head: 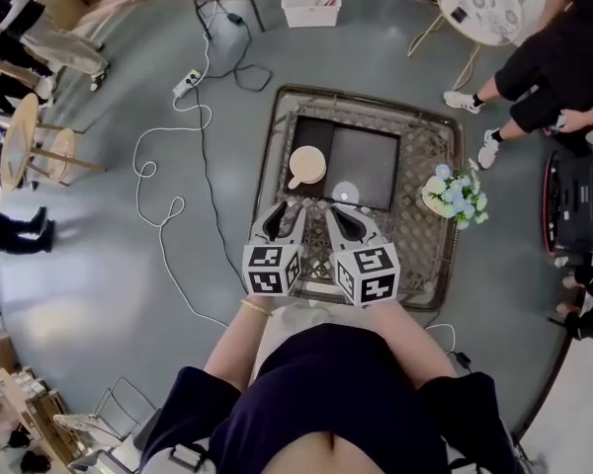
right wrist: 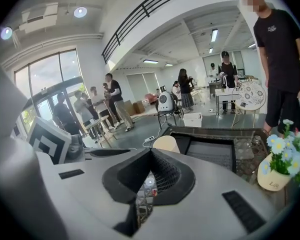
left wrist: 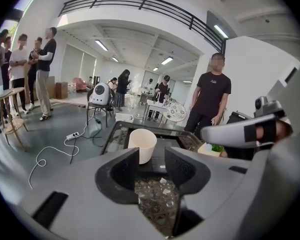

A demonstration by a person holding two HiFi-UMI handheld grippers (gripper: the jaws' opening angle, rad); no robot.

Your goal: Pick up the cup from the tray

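The left gripper [head: 285, 211] tilts down, jaws a bit apart, holding nothing. The right gripper [head: 342, 211] is closed. The cream cup [head: 307, 164] stands upright on the tray [head: 368, 171], maybe empty.

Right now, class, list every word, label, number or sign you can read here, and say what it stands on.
None can be read for certain.
Flower pot: a small dark mark, too small to read.
Left gripper and right gripper: black-and-white square markers on their cubes, no letters or numbers.
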